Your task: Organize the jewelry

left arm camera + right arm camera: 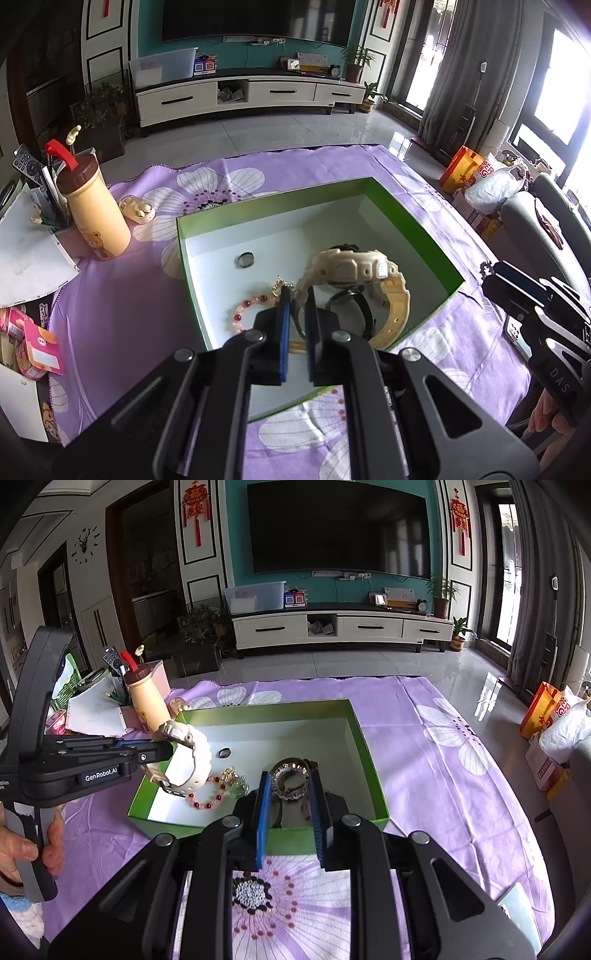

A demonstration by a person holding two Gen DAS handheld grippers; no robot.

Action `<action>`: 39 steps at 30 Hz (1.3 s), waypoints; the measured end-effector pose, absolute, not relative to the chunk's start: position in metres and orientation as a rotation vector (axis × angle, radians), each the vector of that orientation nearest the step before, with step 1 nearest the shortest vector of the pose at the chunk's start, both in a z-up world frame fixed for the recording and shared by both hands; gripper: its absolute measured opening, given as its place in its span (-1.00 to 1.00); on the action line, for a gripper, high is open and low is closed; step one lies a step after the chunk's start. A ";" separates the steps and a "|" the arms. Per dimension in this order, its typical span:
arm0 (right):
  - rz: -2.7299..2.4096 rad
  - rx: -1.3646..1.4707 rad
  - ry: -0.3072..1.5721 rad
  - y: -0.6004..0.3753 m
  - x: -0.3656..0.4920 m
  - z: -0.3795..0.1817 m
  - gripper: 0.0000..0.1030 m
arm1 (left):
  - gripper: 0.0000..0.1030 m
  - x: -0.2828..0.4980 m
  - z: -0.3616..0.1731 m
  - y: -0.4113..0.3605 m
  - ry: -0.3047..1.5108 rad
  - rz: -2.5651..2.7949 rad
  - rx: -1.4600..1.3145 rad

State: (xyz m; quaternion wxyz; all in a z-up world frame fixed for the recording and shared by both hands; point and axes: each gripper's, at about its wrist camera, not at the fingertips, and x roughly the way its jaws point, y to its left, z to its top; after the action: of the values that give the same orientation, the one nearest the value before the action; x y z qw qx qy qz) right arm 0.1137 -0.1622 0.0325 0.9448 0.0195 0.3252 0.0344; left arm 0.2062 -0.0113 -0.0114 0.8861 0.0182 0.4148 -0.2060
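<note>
The left gripper tilts steeply down over the near edge of the green box, its jaws pinched nearly together on the strap of a cream watch, which hangs above the box floor. In the right wrist view this gripper comes in from the left, level, and a hand wraps its grip. The housing reads "GenRobot.AI". The right gripper also points down into the box, jaws narrow and closed on a metal-rimmed watch whose dark strap hangs between them. On the white floor of the box lie a red bead bracelet near the front wall and a small dark ring further back, apart from each other. Most of the far half of the box is bare. The box stands on a purple flowered cloth over the surface, with open cloth to its right. A tan bottle stands left of it. Beyond lies bare tiled floor.
</note>
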 end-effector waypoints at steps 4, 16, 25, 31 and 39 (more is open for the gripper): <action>0.068 0.036 0.671 -0.161 0.128 0.031 -0.61 | -0.87 0.219 -0.014 -0.010 0.866 -0.412 0.038; 0.076 0.045 0.713 -0.163 0.162 0.017 -0.61 | -0.87 0.251 -0.029 -0.008 0.901 -0.383 0.030; 0.084 0.057 0.754 -0.164 0.185 0.005 -0.61 | -0.87 0.269 -0.040 -0.012 0.943 -0.378 0.033; 0.089 0.046 0.790 -0.161 0.200 -0.002 -0.61 | -0.87 0.283 -0.049 -0.017 0.982 -0.369 0.025; 0.084 0.056 0.824 -0.165 0.214 -0.011 -0.61 | -0.87 0.297 -0.056 -0.025 1.018 -0.355 0.042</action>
State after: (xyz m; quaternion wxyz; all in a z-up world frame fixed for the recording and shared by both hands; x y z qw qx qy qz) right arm 0.2136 -0.1651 -0.0111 0.9150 0.0271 0.4004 0.0408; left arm 0.2968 -0.0253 -0.0560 0.8579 0.0202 0.4849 -0.1690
